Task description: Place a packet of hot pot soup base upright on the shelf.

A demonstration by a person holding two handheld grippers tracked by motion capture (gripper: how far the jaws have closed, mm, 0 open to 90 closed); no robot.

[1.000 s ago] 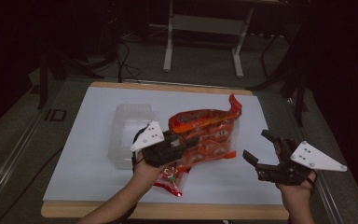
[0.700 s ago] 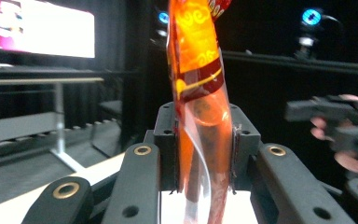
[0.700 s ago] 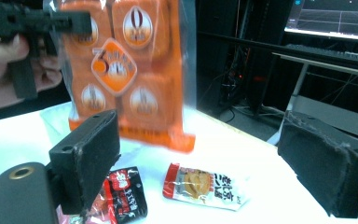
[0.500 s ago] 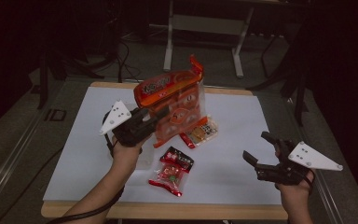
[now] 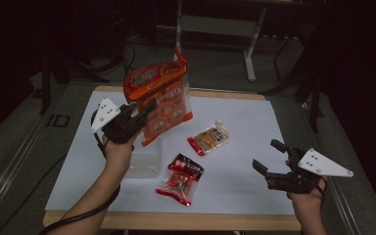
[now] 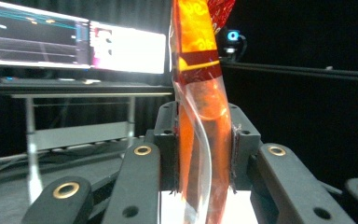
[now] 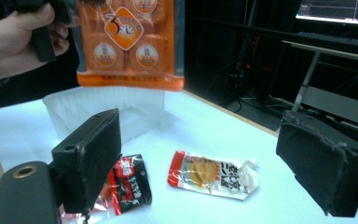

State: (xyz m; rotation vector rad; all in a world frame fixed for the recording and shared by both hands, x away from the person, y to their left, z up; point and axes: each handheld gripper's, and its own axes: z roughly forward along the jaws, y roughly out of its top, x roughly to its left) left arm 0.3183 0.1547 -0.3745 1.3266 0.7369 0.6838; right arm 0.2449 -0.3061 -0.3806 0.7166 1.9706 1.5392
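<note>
Step in hand: looked like emptying. The left tool (image 5: 142, 111) was clamped on the big orange plastic multipack bag (image 5: 162, 100) and held it up in the air, over the clear plastic tub (image 5: 144, 159) on the white worktop (image 5: 245, 122).
Already on the worktop: a pale sauce pouch with a red edge (image 5: 208, 138) and two small red-and-black sachets (image 5: 181, 178), all lying near the tub but outside it.
Right tool (image 5: 273, 164): jaws stood wide apart, nothing between them, hovering low at the worktop's near right side.
Next move, my guess: the bag needs setting down off to the side, or the right tool goes for a loose packet. The pouch looks the easiest pick, flat and apart from the rest.
Left tool view: showed the pads (image 6: 235, 154) squeezing the bag's thin edge, which the high view was too far off to show.
Right tool view: showed the bag's bottom seam hanging just above the tub (image 7: 98, 109), plus the pouch's spout (image 7: 251, 164).
</note>
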